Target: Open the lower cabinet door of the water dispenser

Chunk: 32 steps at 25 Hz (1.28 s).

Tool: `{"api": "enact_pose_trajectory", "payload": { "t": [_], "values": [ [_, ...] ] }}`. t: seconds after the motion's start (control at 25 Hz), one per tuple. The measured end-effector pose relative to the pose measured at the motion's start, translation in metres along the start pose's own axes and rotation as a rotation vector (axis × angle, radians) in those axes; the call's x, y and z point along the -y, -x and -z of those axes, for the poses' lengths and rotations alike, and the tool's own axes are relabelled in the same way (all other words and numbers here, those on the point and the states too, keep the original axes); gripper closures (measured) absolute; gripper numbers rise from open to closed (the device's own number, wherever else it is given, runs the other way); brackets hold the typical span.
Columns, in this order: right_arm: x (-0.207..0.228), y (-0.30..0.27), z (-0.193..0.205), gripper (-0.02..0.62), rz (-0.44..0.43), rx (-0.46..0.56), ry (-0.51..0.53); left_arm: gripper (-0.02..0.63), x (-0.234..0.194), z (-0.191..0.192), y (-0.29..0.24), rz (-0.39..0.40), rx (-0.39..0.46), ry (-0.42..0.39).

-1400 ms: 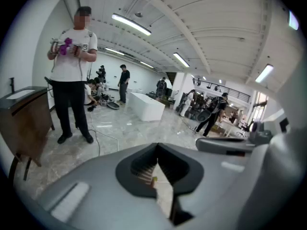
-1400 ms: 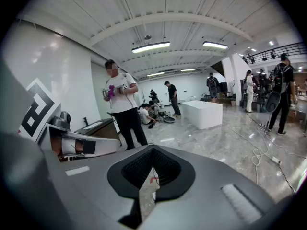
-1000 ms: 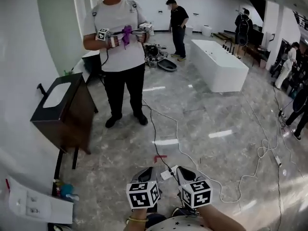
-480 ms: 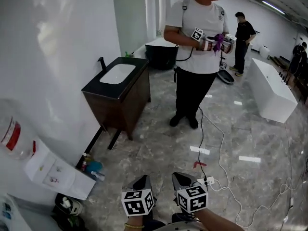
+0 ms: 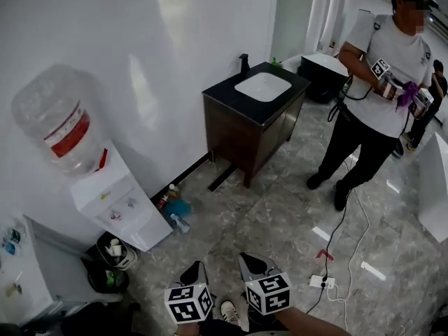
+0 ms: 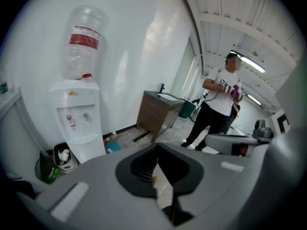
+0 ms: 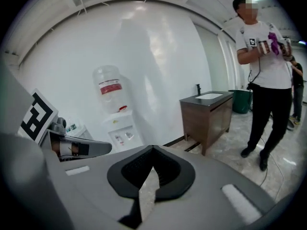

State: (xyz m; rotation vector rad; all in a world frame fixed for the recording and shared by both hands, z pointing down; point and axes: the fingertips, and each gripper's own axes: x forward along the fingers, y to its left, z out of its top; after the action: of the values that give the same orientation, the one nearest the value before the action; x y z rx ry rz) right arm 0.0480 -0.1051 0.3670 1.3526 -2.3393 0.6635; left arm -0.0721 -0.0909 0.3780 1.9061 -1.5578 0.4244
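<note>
The white water dispenser (image 5: pixel 115 203) stands against the wall at the left, with a clear bottle (image 5: pixel 57 126) bearing a red label on top. Its lower cabinet door (image 5: pixel 145 228) looks closed. Both grippers are low in the head view, well short of the dispenser and apart from it. My left gripper (image 5: pixel 196 271) and my right gripper (image 5: pixel 250 263) are side by side, shut and empty. The dispenser (image 6: pixel 76 121) shows at left in the left gripper view, beyond the left gripper (image 6: pixel 156 147). In the right gripper view the dispenser (image 7: pixel 122 134) is ahead left of the right gripper (image 7: pixel 152 148).
A black waste bin (image 5: pixel 110 261) sits at the dispenser's left. Small bottles and a blue item (image 5: pixel 175 207) lie by the wall. A dark vanity with a white basin (image 5: pixel 255 121) stands further along. A person (image 5: pixel 374 110) stands at right; a power strip (image 5: pixel 320 281) and cables cross the floor.
The whole view has swung left: the dispenser and bin have come into sight, the vanity and person have shifted right. Both grippers were carried along, side by side, still shut.
</note>
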Motion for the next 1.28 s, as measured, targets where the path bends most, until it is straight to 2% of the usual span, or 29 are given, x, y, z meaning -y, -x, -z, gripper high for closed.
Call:
{"api": "enact_pose_trajectory", "payload": {
  "t": [0.16,0.32,0.48,0.64,0.88,1.12,1.28],
  "values": [
    [-0.045,-0.053,0.01,0.597,-0.116,-0.087,0.054,0.6,-0.065,0.014,0.006,-0.117,0.013,0.116],
    [-0.074,-0.106,0.024,0.597,-0.214,-0.165,0.129,0.6,-0.113,0.039,0.0,-0.217,-0.004,0.234],
    [-0.097,-0.166,0.037,0.597,-0.307,-0.212,0.165,0.6,-0.167,0.055,-0.018,-0.325,-0.001,0.318],
    [-0.102,-0.243,0.052,0.597,-0.321,-0.232,0.191,0.6,-0.216,0.065,-0.063,-0.353,0.032,0.377],
    [-0.119,-0.351,0.106,0.597,-0.345,-0.282,0.257,0.6,-0.29,0.102,-0.122,-0.407,0.067,0.449],
    [-0.115,-0.456,0.18,0.597,-0.302,-0.289,0.278,0.6,-0.36,0.177,-0.199,-0.427,0.018,0.509],
    [-0.109,-0.501,0.228,0.597,-0.318,-0.331,0.25,0.6,-0.391,0.219,-0.235,-0.465,-0.03,0.463]
  ]
}}
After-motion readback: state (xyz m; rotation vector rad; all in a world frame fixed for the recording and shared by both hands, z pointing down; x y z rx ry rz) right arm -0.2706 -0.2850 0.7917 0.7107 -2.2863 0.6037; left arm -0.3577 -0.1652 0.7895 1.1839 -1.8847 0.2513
